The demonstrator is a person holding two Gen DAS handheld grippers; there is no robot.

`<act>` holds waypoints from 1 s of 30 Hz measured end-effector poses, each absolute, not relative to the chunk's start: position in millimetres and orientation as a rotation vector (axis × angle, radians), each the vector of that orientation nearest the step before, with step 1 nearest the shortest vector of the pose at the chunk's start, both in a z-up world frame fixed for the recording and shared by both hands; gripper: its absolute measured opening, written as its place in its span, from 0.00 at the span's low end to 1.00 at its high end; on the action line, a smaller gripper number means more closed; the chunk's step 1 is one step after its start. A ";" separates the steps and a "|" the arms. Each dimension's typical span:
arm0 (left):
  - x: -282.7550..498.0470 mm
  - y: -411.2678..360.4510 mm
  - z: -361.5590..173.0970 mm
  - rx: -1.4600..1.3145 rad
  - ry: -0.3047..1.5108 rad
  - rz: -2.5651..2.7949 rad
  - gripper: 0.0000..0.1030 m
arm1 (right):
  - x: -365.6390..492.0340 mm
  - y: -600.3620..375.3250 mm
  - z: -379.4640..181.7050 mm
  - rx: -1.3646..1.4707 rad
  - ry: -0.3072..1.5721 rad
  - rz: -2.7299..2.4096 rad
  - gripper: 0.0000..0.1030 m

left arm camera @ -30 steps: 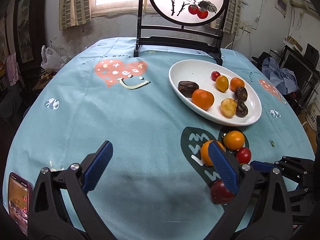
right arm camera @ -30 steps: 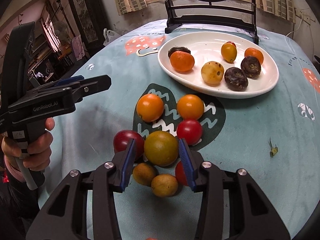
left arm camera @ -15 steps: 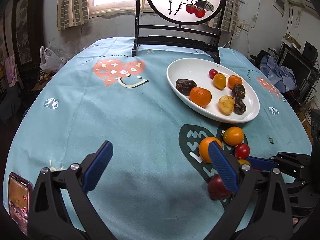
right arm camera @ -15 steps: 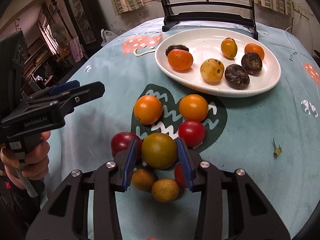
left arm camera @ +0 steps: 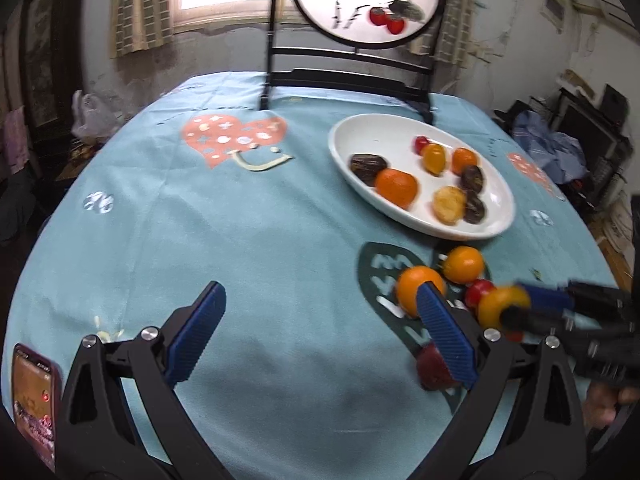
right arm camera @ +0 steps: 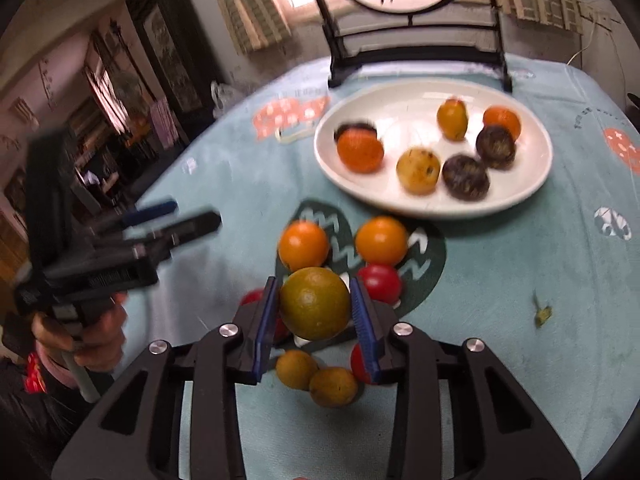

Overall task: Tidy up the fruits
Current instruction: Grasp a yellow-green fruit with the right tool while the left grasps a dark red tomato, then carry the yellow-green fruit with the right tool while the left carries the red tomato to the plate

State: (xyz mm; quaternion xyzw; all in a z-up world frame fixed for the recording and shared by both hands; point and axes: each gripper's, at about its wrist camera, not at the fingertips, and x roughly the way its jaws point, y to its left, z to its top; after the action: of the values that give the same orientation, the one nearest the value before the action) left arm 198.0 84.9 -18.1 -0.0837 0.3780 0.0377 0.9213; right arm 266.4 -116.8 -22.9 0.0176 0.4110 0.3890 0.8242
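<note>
A round greenish-yellow citrus fruit [right arm camera: 315, 304] is pinched between the blue pads of the right hand-held gripper [right arm camera: 316, 312], whose jaws are closing on it just above the teal-clothed surface [right arm camera: 520, 280]. The white oval ceramic plate [right arm camera: 536, 184] lies toward one o'clock, nearer this hand. The spread, empty left hand-held gripper [left arm camera: 320, 336] is framed only by the left wrist view.

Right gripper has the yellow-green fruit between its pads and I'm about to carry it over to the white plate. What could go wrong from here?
1. The right gripper jaws are closing on the round yellow-green fruit; a smooth ball could squirt out.
2. Loose fruit crowds it: two small brown fruits, the red tomato. A careless move could roll them.
3. The plate is already crowded, so a dropped fruit may bump others.
</note>
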 end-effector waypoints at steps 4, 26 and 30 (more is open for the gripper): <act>187.2 63.7 -20.6 -0.120 0.769 -0.086 0.94 | 272.8 -132.6 -16.8 0.098 0.841 0.773 0.36; 204.4 21.5 -61.9 -0.094 0.951 -0.276 0.39 | 274.8 -134.4 -15.6 0.102 0.849 0.771 0.36; 204.8 23.9 -62.7 -0.107 0.952 -0.278 0.39 | 274.9 -133.8 -16.0 0.100 0.850 0.771 0.36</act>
State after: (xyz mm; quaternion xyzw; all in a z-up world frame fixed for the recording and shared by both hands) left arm 204.8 23.9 -62.7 -0.0513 0.4565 -0.1334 0.8782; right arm 274.9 -133.8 -16.0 0.0471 0.4020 0.3645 0.8387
